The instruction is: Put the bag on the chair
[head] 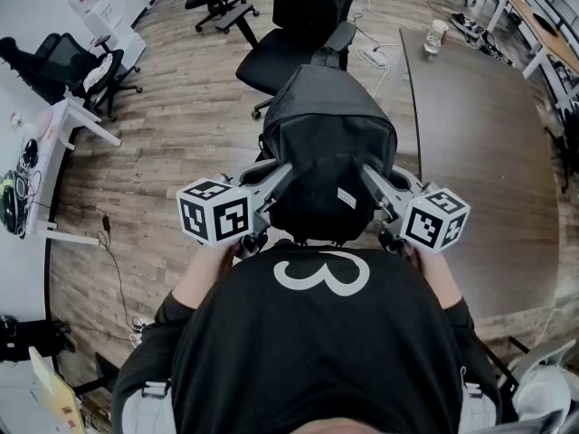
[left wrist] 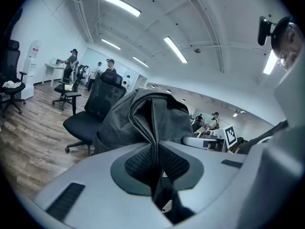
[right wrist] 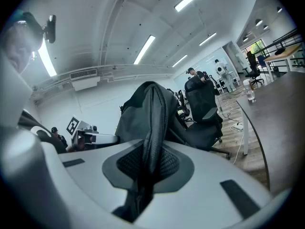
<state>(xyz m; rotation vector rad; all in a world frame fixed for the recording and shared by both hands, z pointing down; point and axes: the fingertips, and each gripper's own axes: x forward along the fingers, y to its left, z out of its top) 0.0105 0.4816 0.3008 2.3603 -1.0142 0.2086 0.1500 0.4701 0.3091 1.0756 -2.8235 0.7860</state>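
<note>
Bag (head: 330,138) hangs dead centre of head view, in front of the person's torso (head: 326,351), held from both sides. Left hand-held gripper (head: 276,181) comes in at the bag's 8 o'clock, jaws nearly together, pinched on a dark fold of bag fabric w/ a zip seam; the left gripper view shows the fold running straight btwn the pads. Right hand-held gripper (head: 373,181) sits at the bag's 4 o'clock, jaws clamped on a dark padded edge or strap of the bag. Chair (head: 291,57), black office type on castors, is at 12 o'clock just beyond the bag, backrest on the far side. Bag's top overlaps the seat's front edge in head view, contact can't be told there. Left gripper view shows the seat lower and behind the bag, apart. Grey table (head: 479,161) at 3 o'clock, cup (head: 436,34) near its far end. Wood floor (head: 163,152) below.
</note>
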